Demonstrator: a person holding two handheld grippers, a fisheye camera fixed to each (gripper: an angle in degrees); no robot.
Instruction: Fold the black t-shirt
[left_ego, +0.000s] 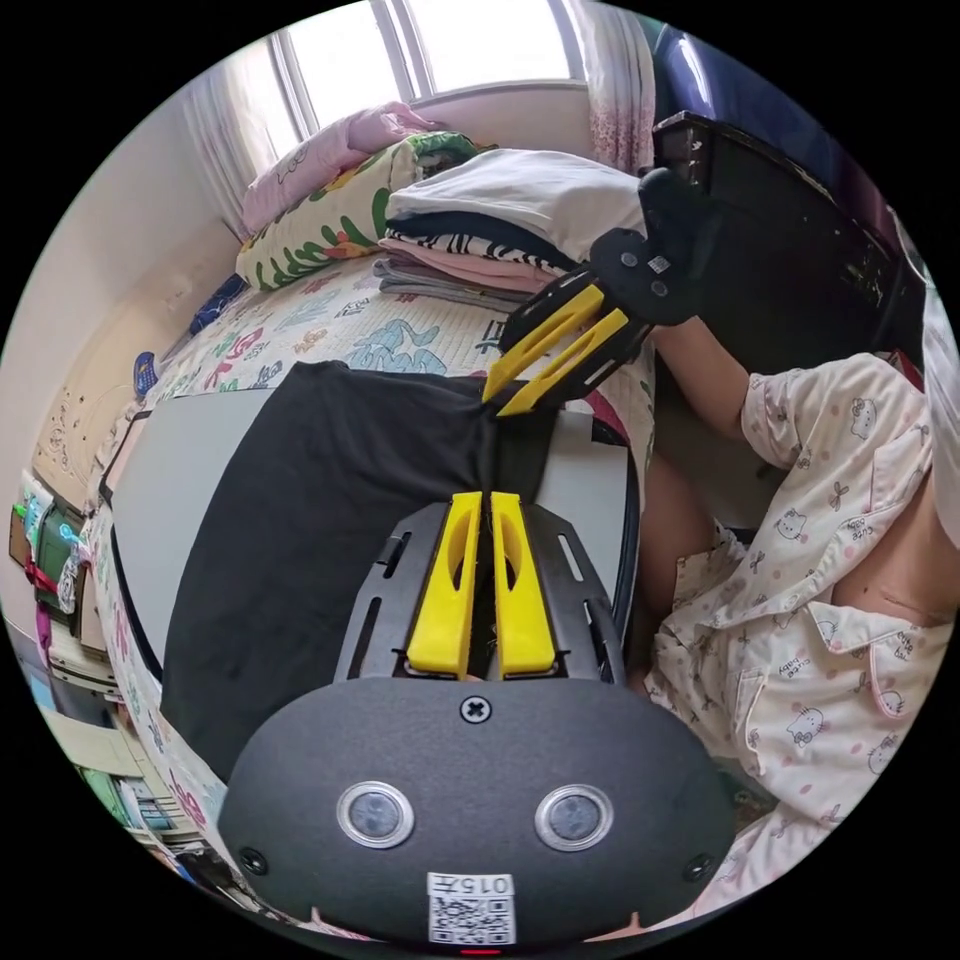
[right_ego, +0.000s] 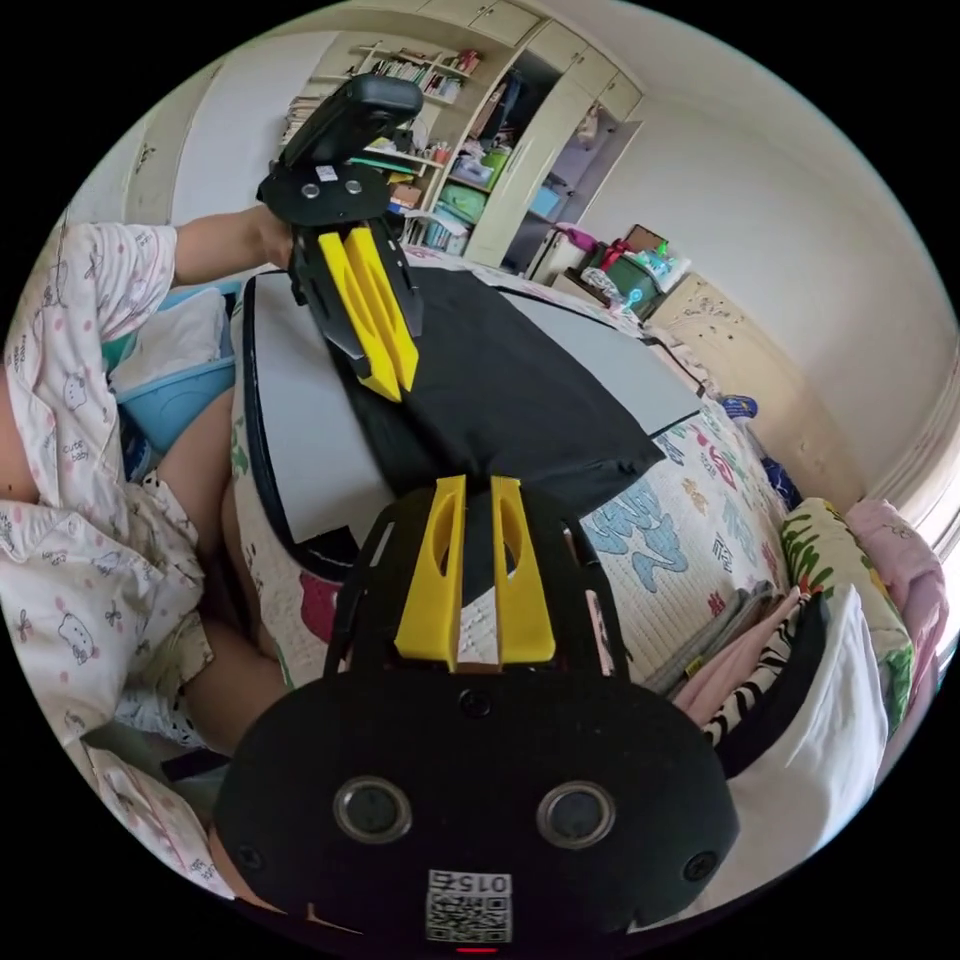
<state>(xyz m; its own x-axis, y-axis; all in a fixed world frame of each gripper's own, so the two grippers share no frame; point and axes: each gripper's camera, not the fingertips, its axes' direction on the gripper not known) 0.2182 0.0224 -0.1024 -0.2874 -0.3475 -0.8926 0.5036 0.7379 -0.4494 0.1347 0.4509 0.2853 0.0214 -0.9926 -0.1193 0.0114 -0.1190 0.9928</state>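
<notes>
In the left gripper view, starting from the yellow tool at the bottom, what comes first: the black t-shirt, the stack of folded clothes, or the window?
1. black t-shirt, right at the left tool tips, on the grey board.
2. stack of folded clothes, beyond, on the bed.
3. window, farthest, at the top.

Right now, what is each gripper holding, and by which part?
Both hold the black t-shirt by its near edge: left gripper and right gripper each pinch the hem, side by side.

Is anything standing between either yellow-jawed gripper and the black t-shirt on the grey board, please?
Nothing visible does. The left gripper and the right gripper are both already closed on the near edge of the black t-shirt, which lies on the grey folding board.
</notes>
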